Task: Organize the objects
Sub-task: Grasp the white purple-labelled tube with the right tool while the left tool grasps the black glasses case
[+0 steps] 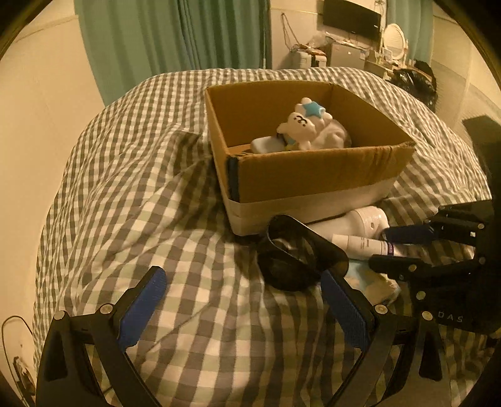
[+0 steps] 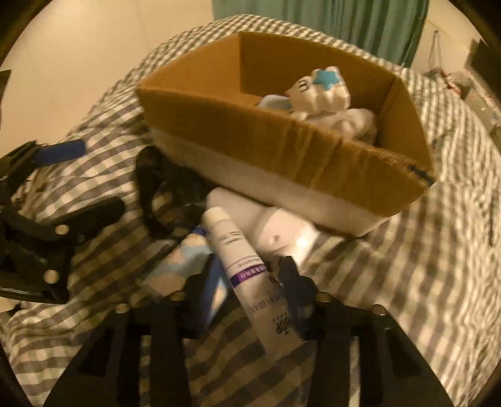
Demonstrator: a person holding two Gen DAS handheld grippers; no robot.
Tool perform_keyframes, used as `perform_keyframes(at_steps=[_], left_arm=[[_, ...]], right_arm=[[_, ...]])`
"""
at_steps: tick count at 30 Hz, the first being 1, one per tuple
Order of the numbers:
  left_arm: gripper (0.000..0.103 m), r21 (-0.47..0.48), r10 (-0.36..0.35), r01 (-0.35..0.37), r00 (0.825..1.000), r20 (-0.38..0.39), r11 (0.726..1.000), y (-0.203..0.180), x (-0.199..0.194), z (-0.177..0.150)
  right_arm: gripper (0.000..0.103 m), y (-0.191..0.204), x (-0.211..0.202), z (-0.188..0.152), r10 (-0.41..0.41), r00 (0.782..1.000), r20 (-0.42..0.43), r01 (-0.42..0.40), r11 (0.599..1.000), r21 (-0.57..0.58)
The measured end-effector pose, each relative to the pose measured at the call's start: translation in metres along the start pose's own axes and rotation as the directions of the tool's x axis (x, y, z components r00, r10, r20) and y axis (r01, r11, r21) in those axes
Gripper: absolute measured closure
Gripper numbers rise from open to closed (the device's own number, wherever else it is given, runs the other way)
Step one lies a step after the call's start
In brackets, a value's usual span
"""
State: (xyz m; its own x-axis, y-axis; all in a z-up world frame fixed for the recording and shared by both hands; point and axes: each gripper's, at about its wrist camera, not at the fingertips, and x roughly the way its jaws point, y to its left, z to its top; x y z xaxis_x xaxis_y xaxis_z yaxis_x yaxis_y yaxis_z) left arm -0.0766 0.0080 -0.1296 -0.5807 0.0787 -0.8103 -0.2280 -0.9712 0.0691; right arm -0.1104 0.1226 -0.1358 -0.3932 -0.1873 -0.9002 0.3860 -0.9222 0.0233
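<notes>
A cardboard box (image 1: pixel 316 170) stands on the checked bed cover and holds a white plush toy (image 1: pixel 308 126) with a blue star. In front of it lie a black curved case (image 1: pixel 297 253), a white bottle (image 1: pixel 360 220), a white tube (image 1: pixel 363 244) with a purple band and a light blue packet (image 1: pixel 372 281). My left gripper (image 1: pixel 244 300) is open and empty, just left of the black case. My right gripper (image 2: pixel 250 278) is shut on the white tube (image 2: pixel 247 275), low over the bed beside the white bottle (image 2: pixel 275 231). The box (image 2: pixel 281 150) is just beyond.
The bed cover (image 1: pixel 150 200) slopes off at the left toward a cream wall. Green curtains (image 1: pixel 175 34) hang behind the bed. A cluttered desk with a monitor (image 1: pixel 352 18) and a black bag (image 1: pixel 413 79) stand at the far right.
</notes>
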Motion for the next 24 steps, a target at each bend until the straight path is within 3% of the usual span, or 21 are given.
perform_keyframes(at_steps=[6,14,19,24], left_arm=[[0.001,0.021,-0.023,0.023,1.000,-0.008,1.000,-0.008,0.001,0.002],[0.001,0.077,-0.049,0.053,0.998,-0.048,0.996,-0.032,0.017,0.009],[0.001,0.081,-0.048,0.055,0.995,-0.090,0.995,-0.036,0.036,0.011],[0.017,0.040,-0.083,0.087,0.991,-0.107,0.995,-0.027,0.043,0.010]], right_arm=[[0.083,0.009,-0.024,-0.002,-0.028,0.998,0.051,0.031,0.999,-0.040],[0.087,-0.003,-0.051,-0.004,-0.070,0.995,0.071,0.073,0.996,-0.050],[0.087,-0.006,-0.036,-0.008,-0.051,0.998,0.035,0.052,0.997,-0.051],[0.084,-0.006,-0.023,-0.007,-0.024,1.000,0.014,0.024,0.998,-0.050]])
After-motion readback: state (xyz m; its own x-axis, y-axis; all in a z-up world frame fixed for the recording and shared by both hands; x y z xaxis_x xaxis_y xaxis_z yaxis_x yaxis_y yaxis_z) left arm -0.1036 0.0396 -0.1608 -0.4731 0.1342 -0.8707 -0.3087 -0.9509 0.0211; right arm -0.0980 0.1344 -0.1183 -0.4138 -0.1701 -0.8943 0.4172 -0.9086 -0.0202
